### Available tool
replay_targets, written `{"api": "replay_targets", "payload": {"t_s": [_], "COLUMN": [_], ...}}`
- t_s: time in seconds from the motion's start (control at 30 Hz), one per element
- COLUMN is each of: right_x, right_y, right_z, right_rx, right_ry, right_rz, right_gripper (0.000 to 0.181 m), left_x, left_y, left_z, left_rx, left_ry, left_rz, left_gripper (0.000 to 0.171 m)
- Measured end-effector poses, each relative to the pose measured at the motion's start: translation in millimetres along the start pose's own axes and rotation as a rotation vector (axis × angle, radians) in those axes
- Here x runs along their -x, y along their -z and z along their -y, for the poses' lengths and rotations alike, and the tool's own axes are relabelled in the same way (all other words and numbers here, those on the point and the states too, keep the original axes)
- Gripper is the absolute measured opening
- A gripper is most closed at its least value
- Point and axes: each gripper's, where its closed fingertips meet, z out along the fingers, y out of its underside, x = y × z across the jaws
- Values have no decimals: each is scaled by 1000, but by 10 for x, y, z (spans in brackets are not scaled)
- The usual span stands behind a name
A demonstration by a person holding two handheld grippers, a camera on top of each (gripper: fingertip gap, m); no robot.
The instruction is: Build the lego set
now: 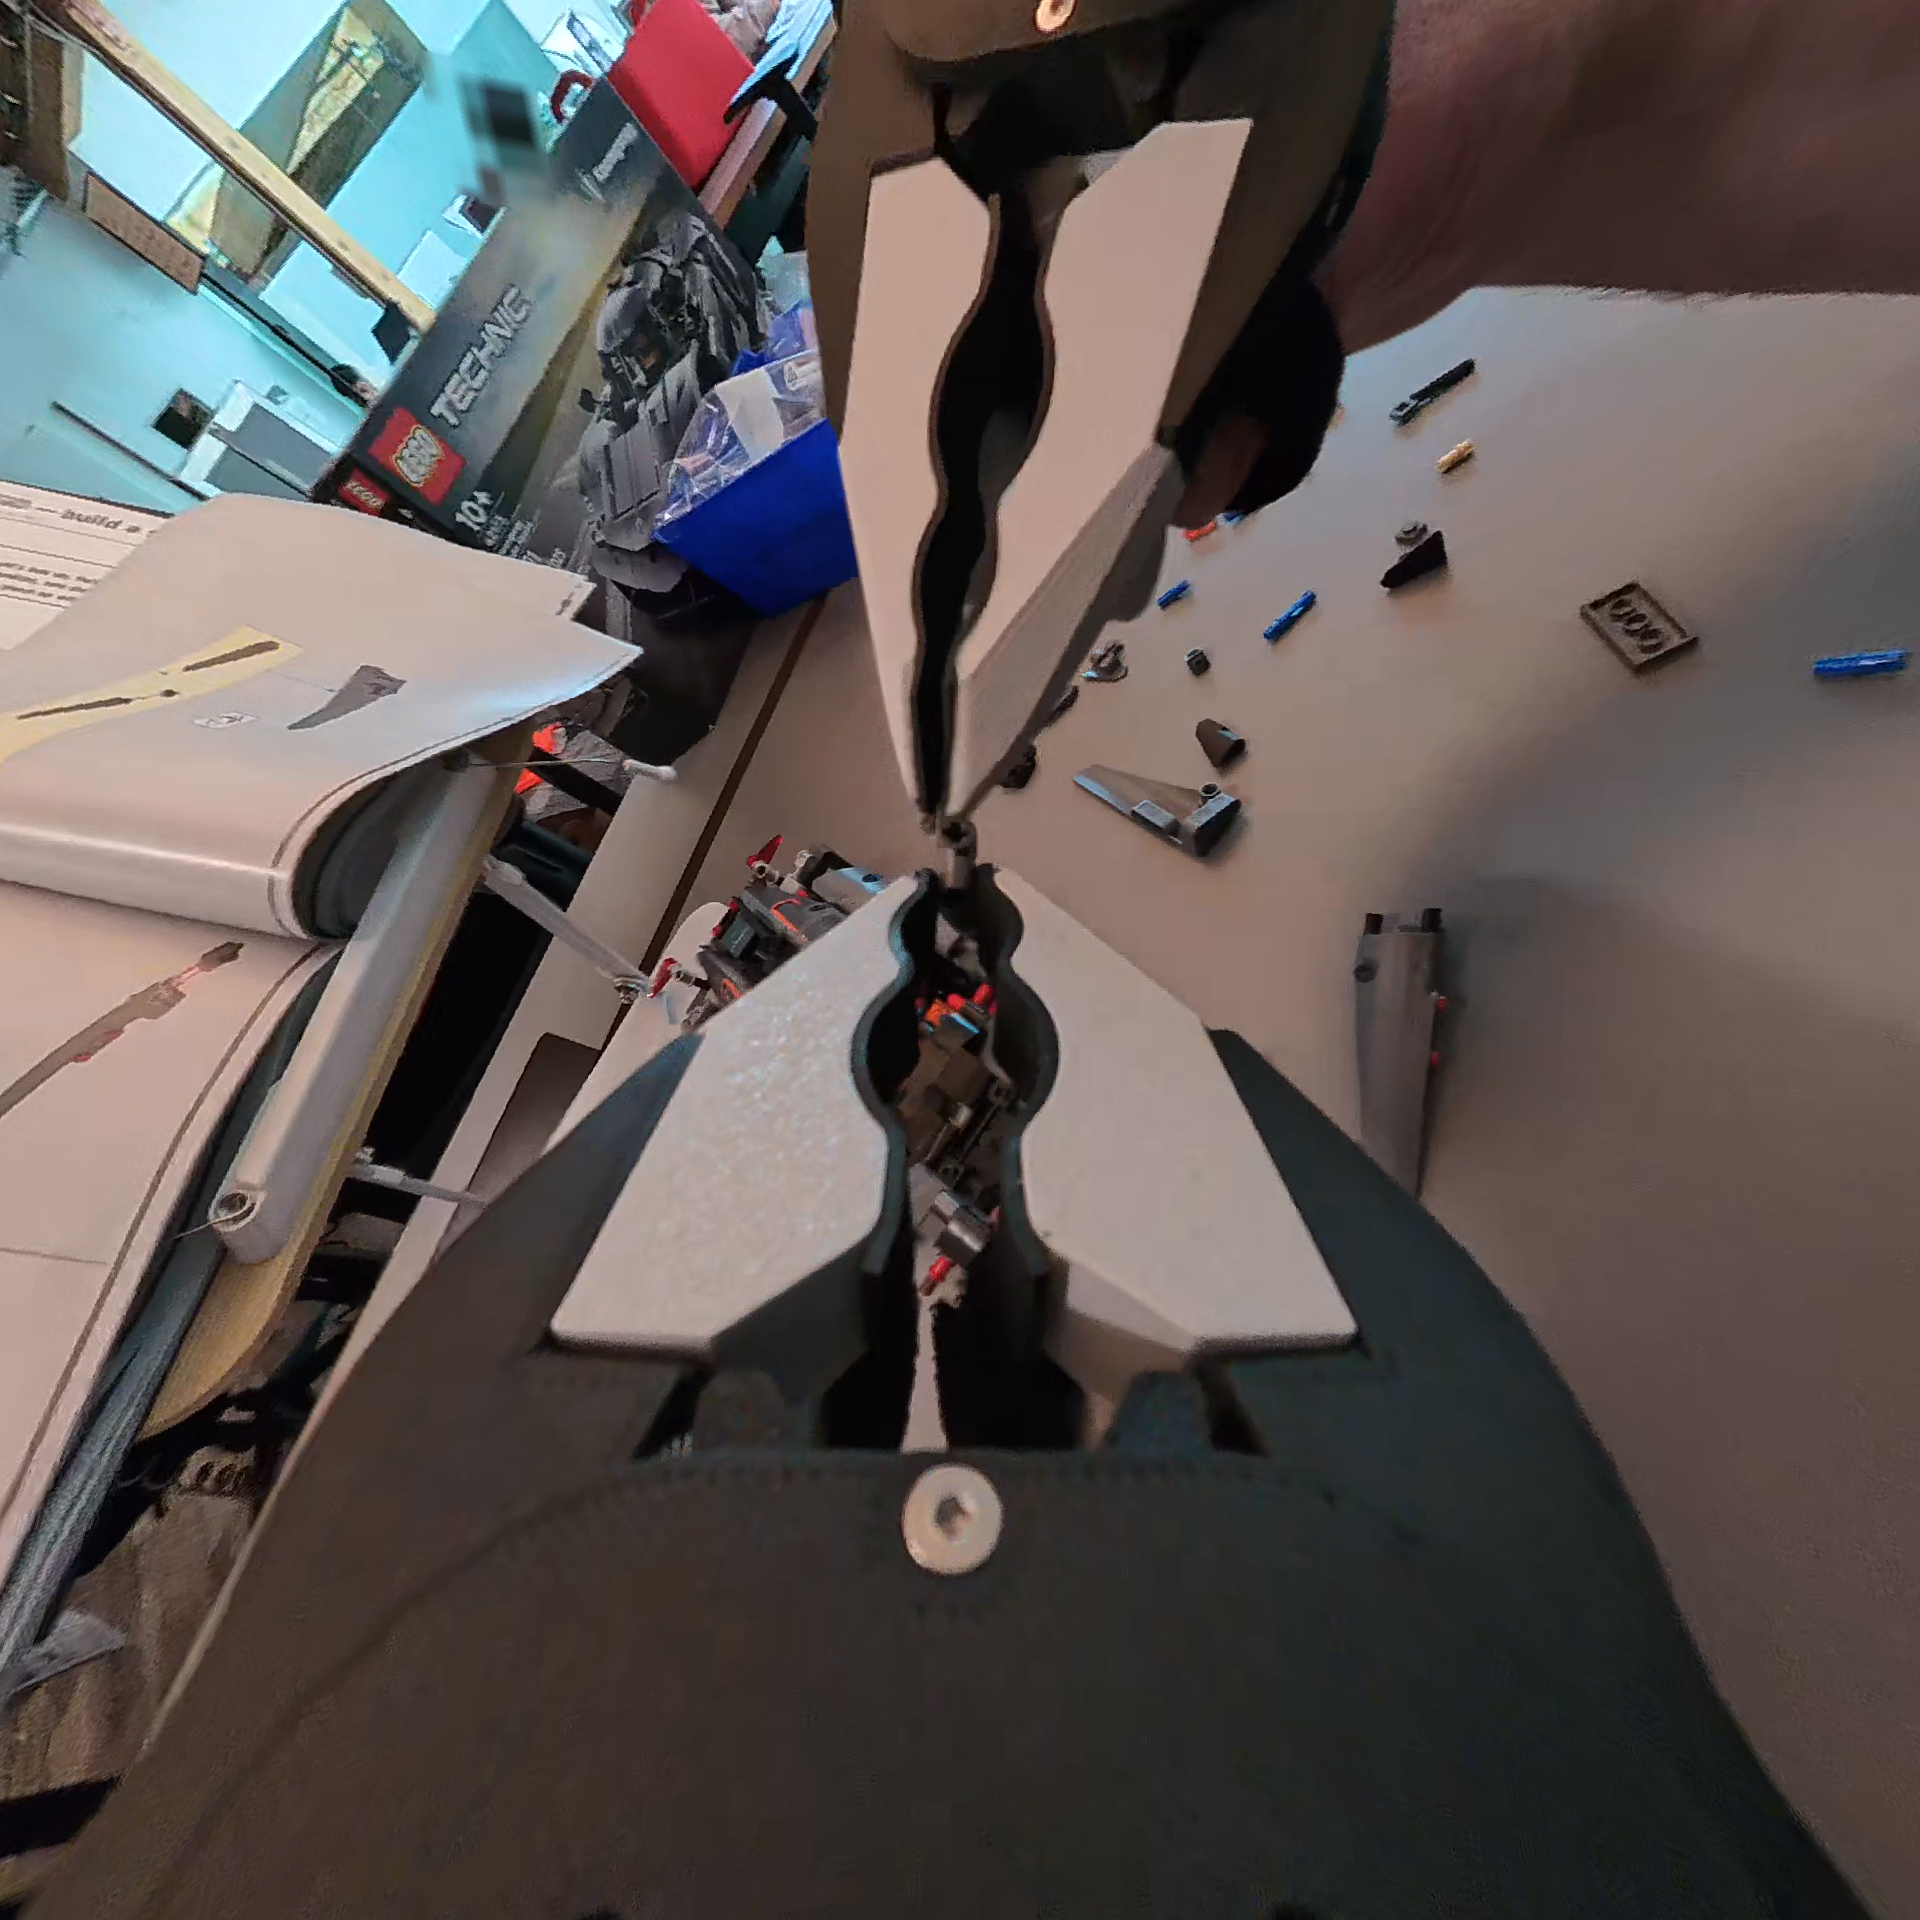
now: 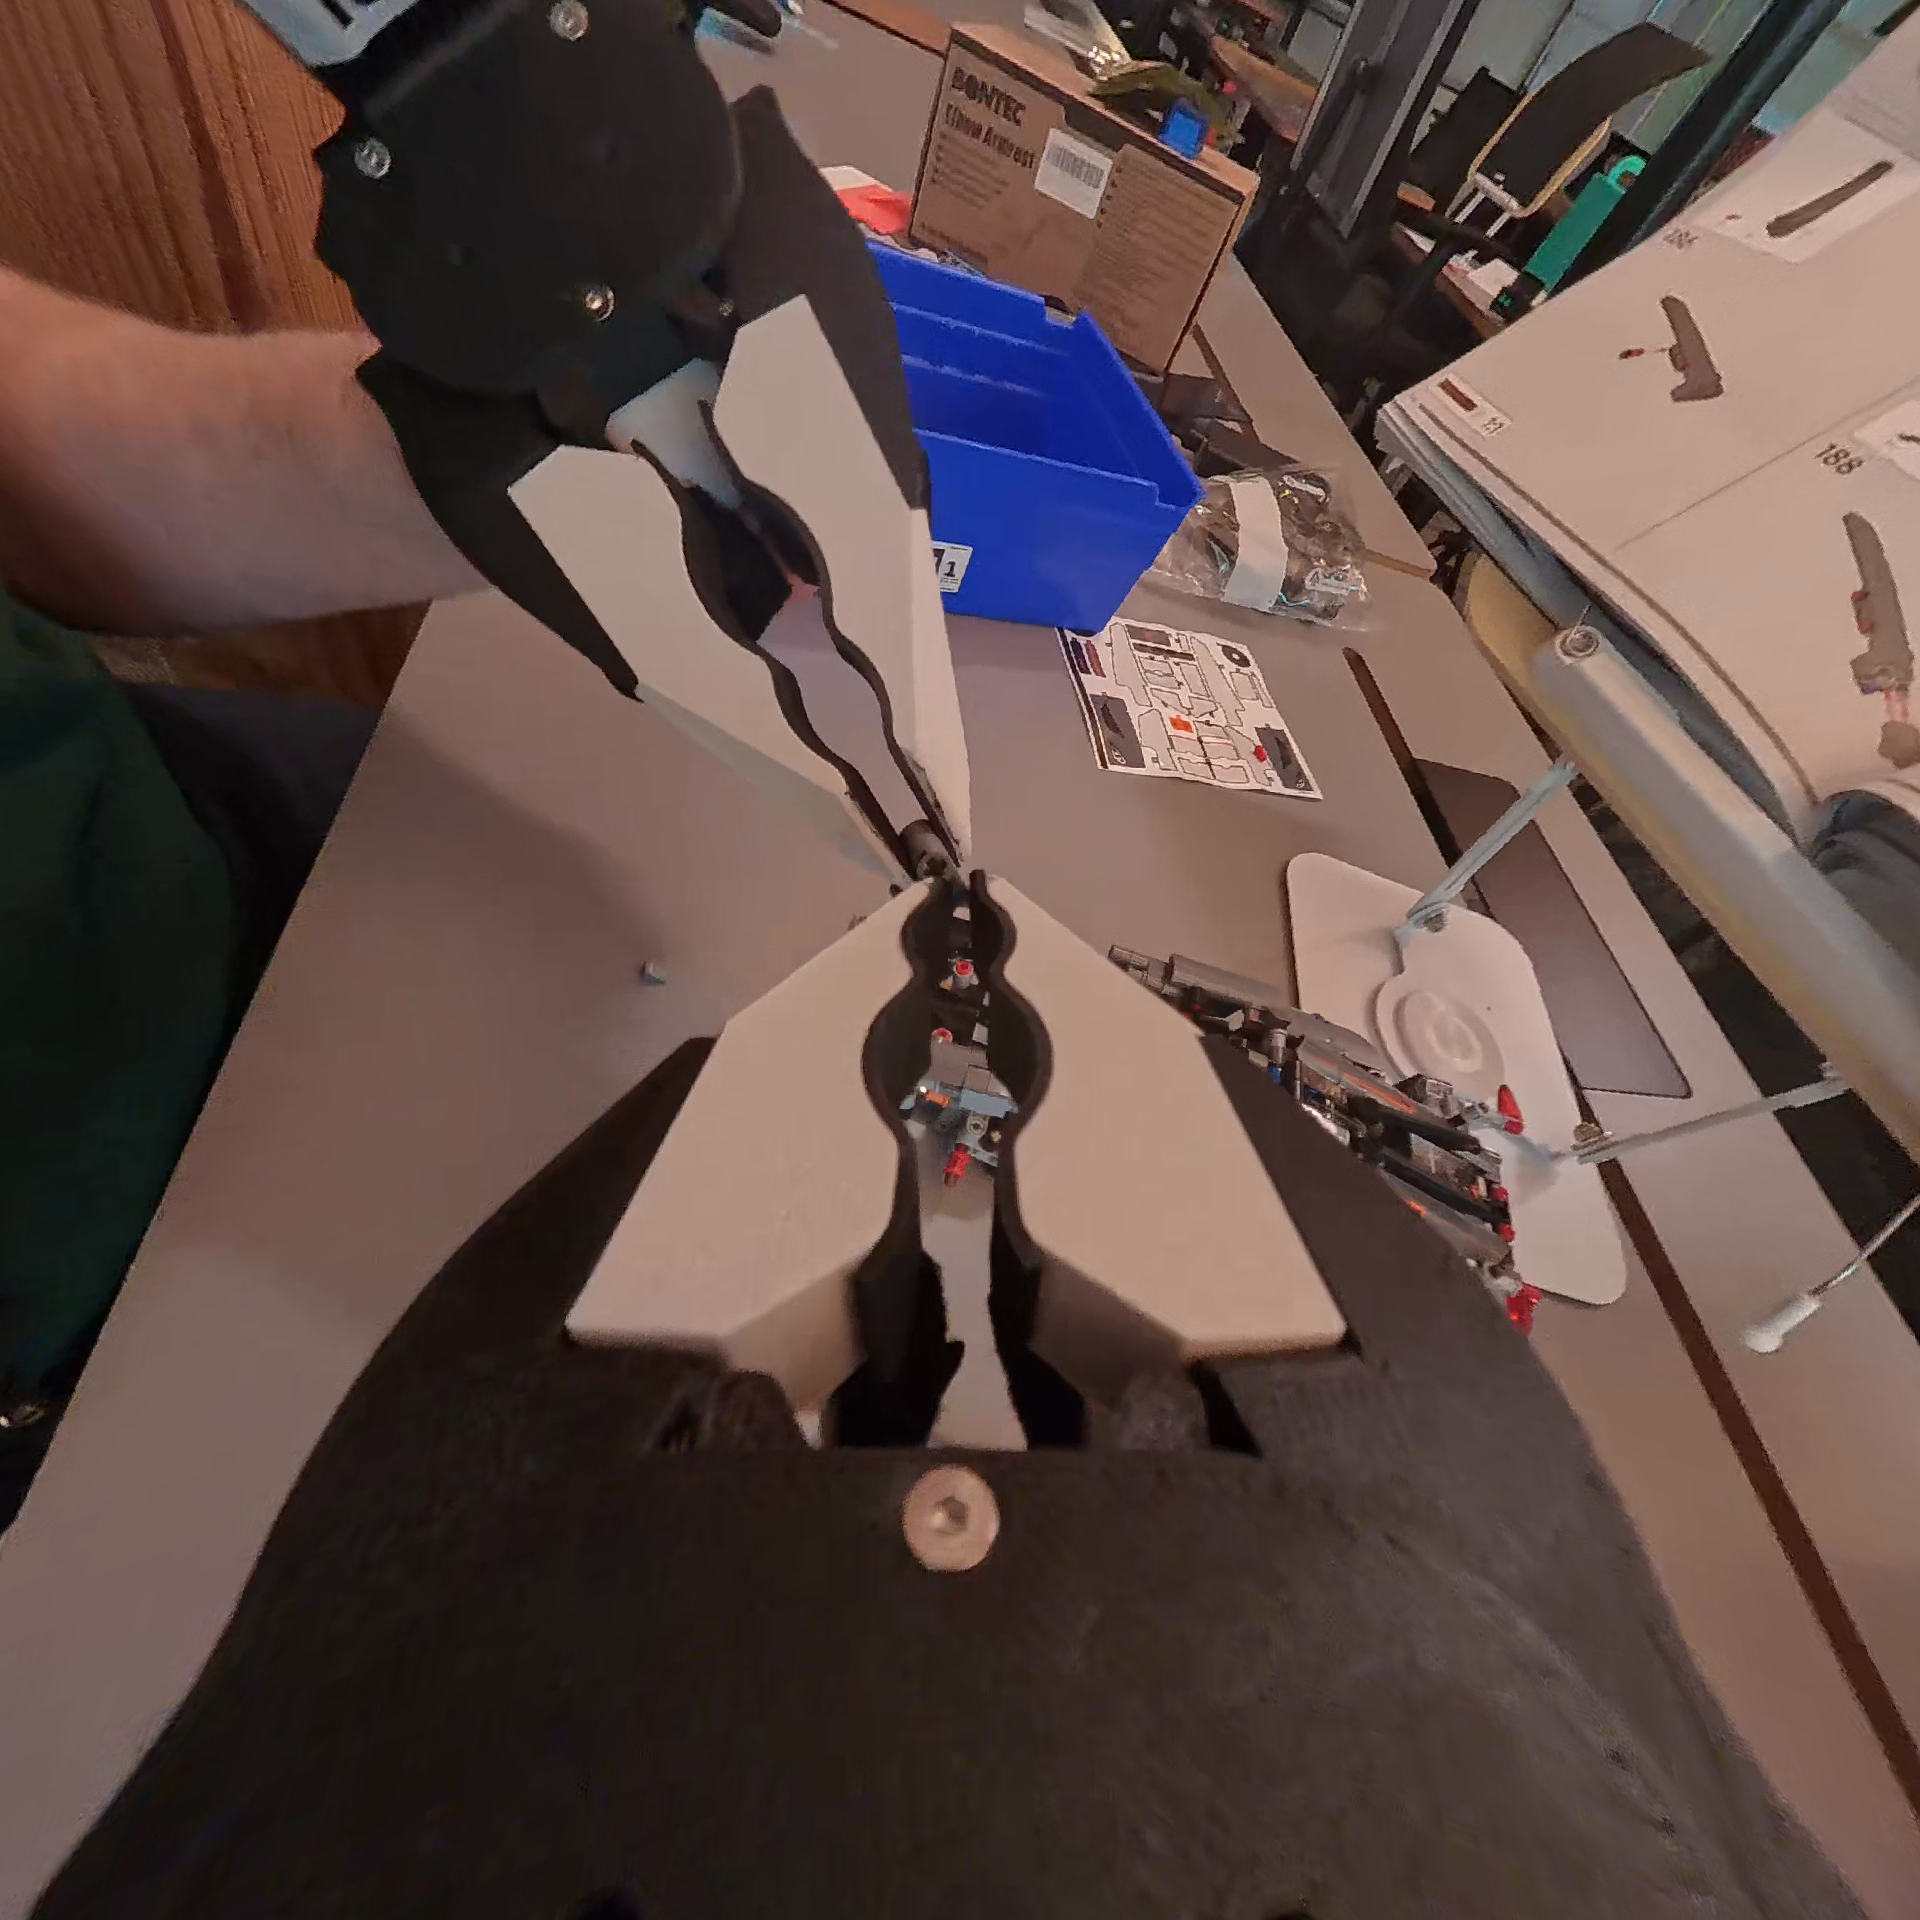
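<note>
My left gripper (image 1: 954,891) and right gripper (image 2: 961,889) meet tip to tip above the grey table (image 2: 520,935). In the left wrist view the right gripper (image 1: 940,816) comes down from above; in the right wrist view the left gripper (image 2: 930,860) comes in from the upper left. Both are shut. The left one pinches a small black round piece (image 2: 920,840), and the right one pinches a small dark piece (image 1: 957,844) that touches it. The part-built dark grey Lego model (image 2: 1351,1081) with red pins lies on the table below, also seen through the finger gap (image 1: 951,1081).
Loose pieces lie on the table: blue pins (image 1: 1288,615), a dark plate (image 1: 1636,627), a grey wedge (image 1: 1158,805), a long grey panel (image 1: 1397,1039). The open instruction booklet (image 2: 1714,416) sits on a stand. A blue bin (image 2: 1029,457), sticker sheet (image 2: 1190,712), parts bag (image 2: 1278,551) and Lego box (image 1: 499,416) stand behind. My two grippers' fingertips are within a few centimetres of each other.
</note>
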Motion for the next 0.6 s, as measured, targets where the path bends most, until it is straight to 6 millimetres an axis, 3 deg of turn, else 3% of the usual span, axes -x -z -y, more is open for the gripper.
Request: {"api": "replay_targets", "payload": {"t_s": [0.6], "right_x": [136], "right_y": [86], "right_z": [-15], "right_rx": [-21], "right_ry": [56], "right_rz": [51], "right_gripper": [5], "left_x": [-143], "left_y": [59], "left_z": [180], "left_rx": [-99], "left_ry": [37], "left_rz": [-160], "left_gripper": [5]}}
